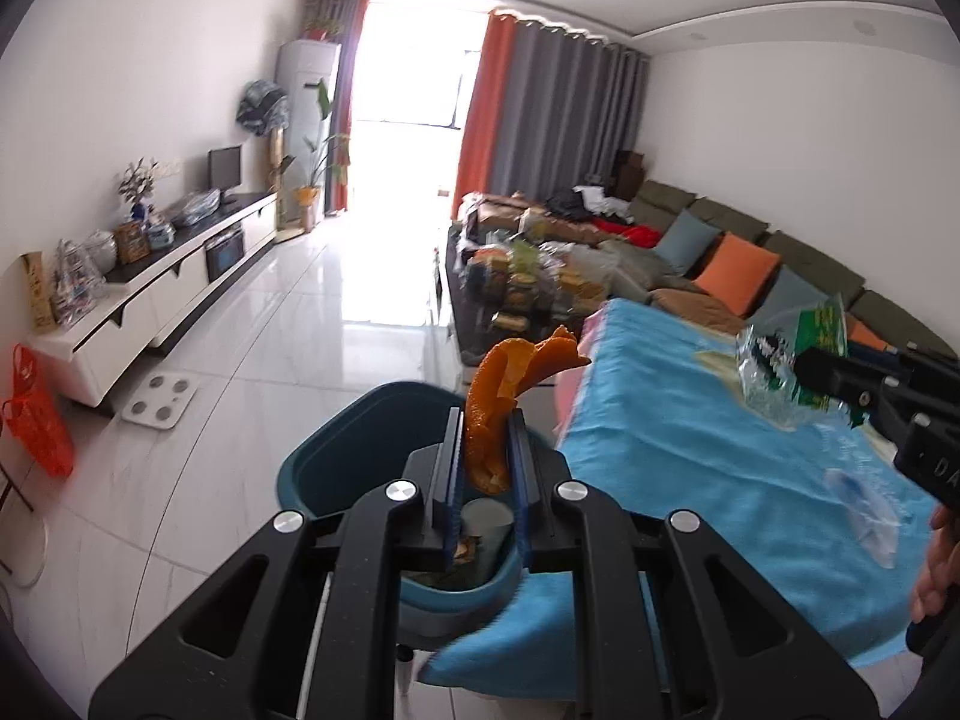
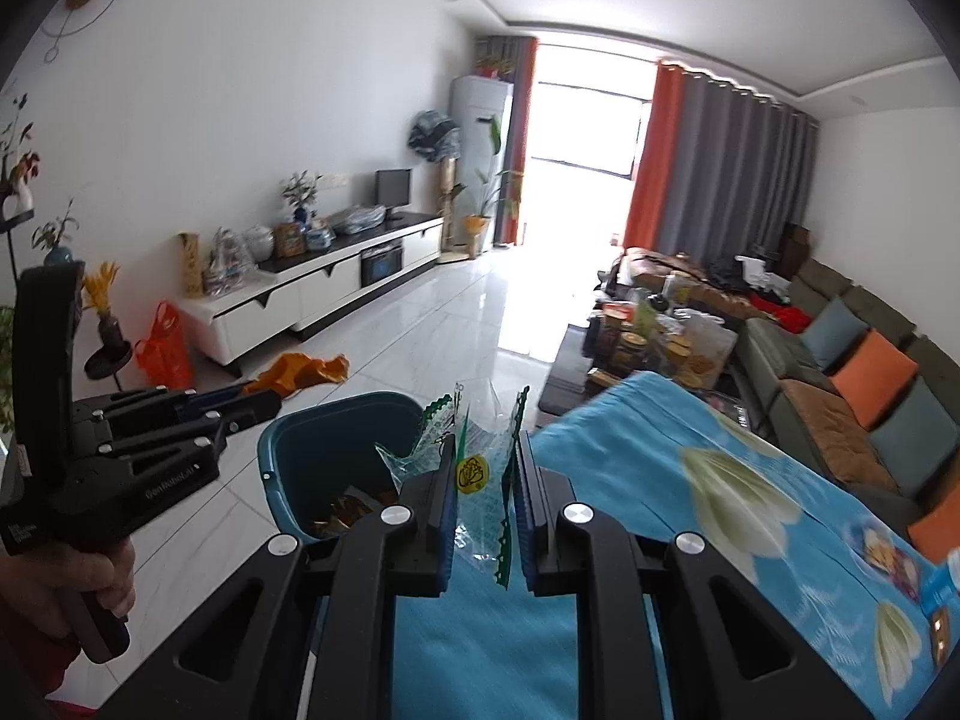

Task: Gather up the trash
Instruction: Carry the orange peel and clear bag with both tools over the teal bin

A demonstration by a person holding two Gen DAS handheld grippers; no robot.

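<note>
My left gripper (image 1: 485, 420) is shut on a curled piece of orange peel (image 1: 504, 390), held just above the teal trash bin (image 1: 336, 456). From the right wrist view the same left gripper (image 2: 264, 405) shows at the left with the orange peel (image 2: 300, 373) sticking out of it. My right gripper (image 2: 483, 450) is shut on a clear plastic wrapper with green print (image 2: 474, 468), over the edge of the blue cloth (image 2: 630, 480) next to the trash bin (image 2: 312, 450). In the left wrist view the right gripper (image 1: 807, 375) holds that wrapper (image 1: 774, 372) above the cloth (image 1: 690, 450).
Scraps lie in the bin's bottom (image 2: 342, 516). A cluttered dark coffee table (image 1: 528, 282) and a long sofa with cushions (image 1: 738, 264) stand beyond the cloth-covered table. A white TV cabinet (image 1: 150, 294), a bathroom scale (image 1: 159, 399) and an orange bag (image 1: 36, 420) are on the left.
</note>
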